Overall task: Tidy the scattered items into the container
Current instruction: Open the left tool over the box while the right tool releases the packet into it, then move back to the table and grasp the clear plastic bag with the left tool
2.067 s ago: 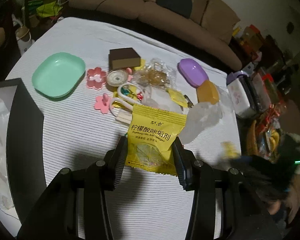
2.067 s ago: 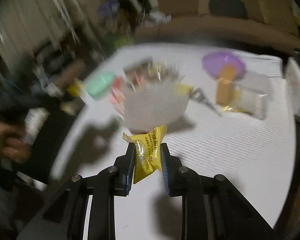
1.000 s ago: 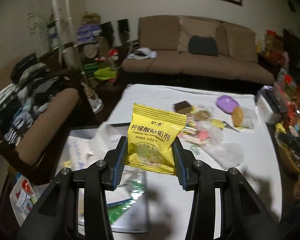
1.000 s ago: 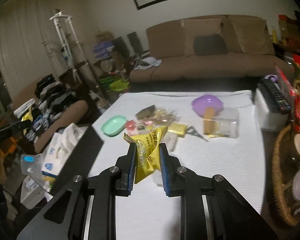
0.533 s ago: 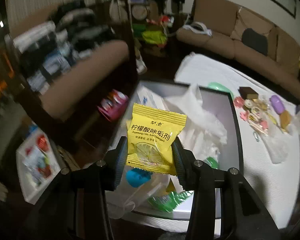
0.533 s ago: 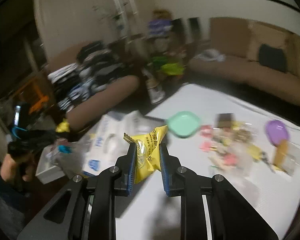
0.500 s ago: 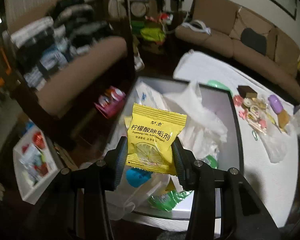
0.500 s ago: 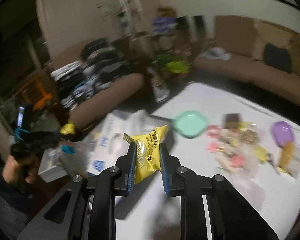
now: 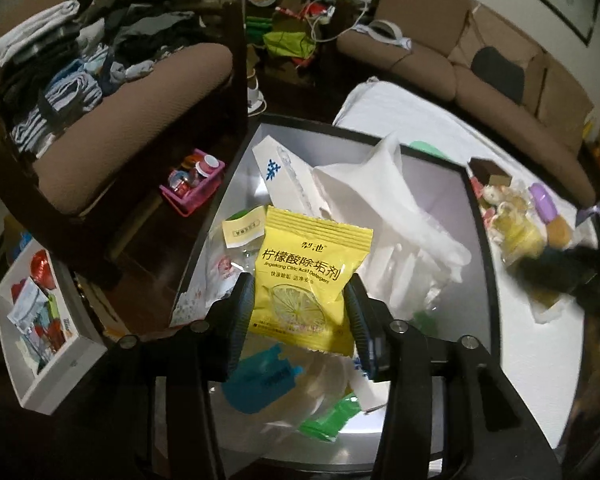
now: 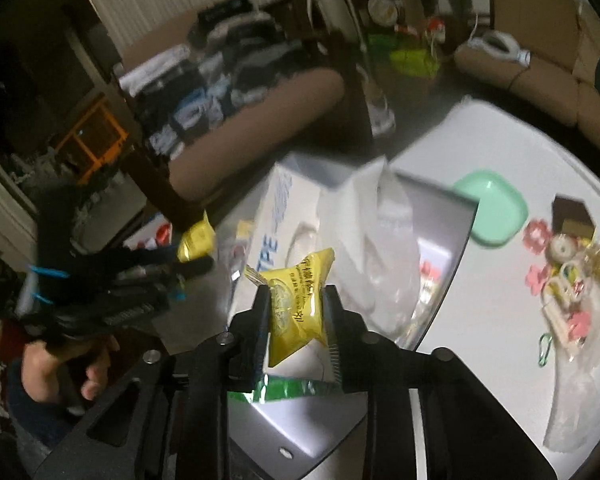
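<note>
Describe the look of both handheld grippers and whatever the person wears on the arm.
Both grippers, left gripper and right gripper, are matte black, angular frames with silver screw heads. Their jaws carry ribbed pads edged in blue. From the right wrist view, the left gripper's black body has bright blue ties. Any sleeve is too dark and blurred to describe.

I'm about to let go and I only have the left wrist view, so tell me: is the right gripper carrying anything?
Observer: Yes. The right gripper has a second yellow sachet between its jaws, which are opening, above the grey container.
Operator: What is behind the container's far edge? I only catch a sliver.
Observer: A green dish lies empty on the white table, right by the container's far corner.
</note>
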